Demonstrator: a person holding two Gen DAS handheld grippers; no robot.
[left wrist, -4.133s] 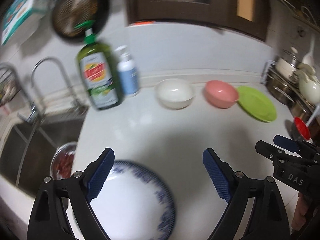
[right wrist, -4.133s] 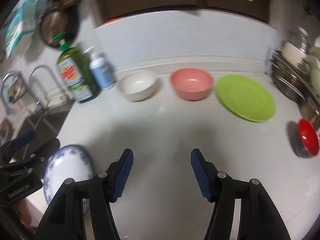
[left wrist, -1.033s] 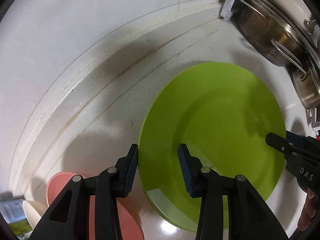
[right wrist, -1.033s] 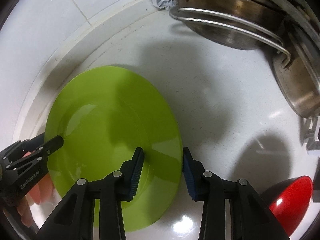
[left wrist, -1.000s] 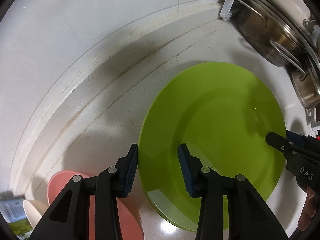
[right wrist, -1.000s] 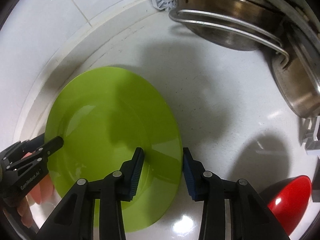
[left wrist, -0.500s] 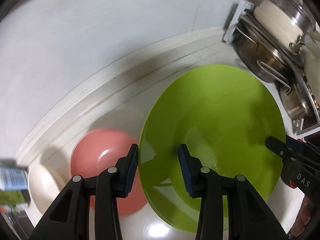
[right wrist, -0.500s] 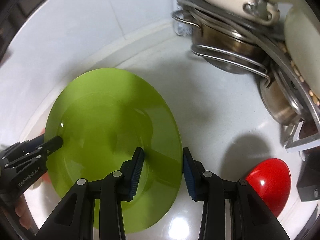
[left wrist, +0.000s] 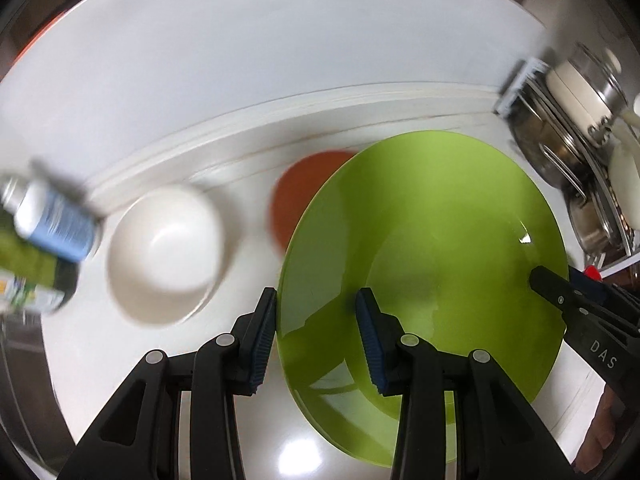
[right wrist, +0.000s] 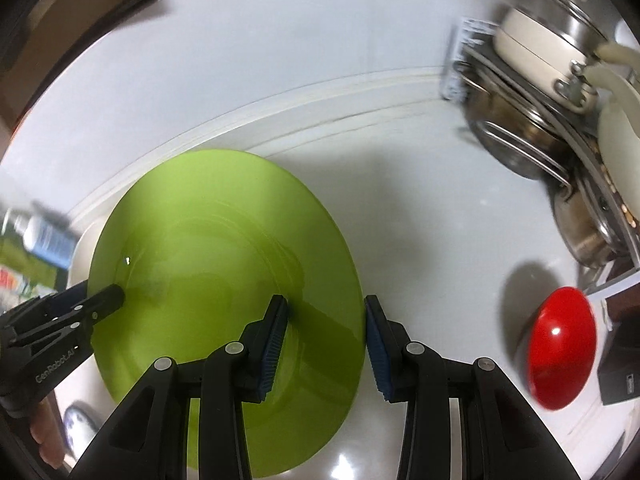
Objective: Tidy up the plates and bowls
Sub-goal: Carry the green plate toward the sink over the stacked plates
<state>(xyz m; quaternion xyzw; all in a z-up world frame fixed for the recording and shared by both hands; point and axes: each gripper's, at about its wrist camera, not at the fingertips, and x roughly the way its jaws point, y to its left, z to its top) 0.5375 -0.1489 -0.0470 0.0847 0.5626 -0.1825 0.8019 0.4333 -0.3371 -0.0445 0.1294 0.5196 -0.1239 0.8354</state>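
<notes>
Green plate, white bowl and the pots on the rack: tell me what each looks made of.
Green plate: glossy and uniformly coloured, with soft highlights; probably plastic or melamine, though glazed ceramic is possible. White bowl: smooth, opaque and shiny, either ceramic or melamine; motion blur leaves it open. Pots on the rack: mirror-bright silver walls and wire handles, most likely stainless steel.

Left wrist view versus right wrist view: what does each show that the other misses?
Only the left wrist view shows the pink bowl behind the plate and the white bowl in full. Only the right wrist view shows the red bowl whole, and a blue-patterned plate at the lower left. Both show the green plate gripped on opposite rims by the left gripper and right gripper, plus the pots and bottles.
</notes>
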